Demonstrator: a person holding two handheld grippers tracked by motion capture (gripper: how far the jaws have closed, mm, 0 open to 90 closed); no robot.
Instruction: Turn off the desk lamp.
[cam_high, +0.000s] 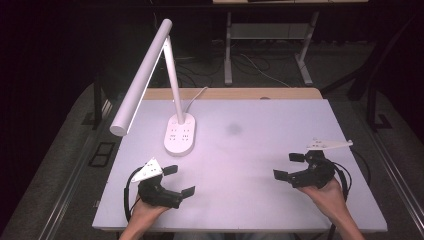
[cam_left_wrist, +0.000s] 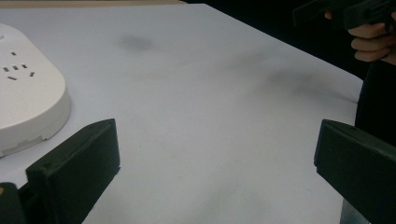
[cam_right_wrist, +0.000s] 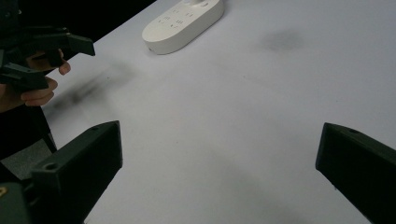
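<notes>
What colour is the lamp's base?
White, with small dark socket slots on top; the lamp base shows best in the right gripper view.

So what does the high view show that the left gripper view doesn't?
High view alone: the whole white desk lamp, with its upright arm, long light bar and cord, the wooden strip at the table's far edge, the floor beyond, and the person's two forearms.

Left gripper view alone: a close look along the left gripper, its jaws wide apart, and the socket slots on the lamp base.

Both: the white table, the lamp base, the dark smudge and the right gripper.
</notes>
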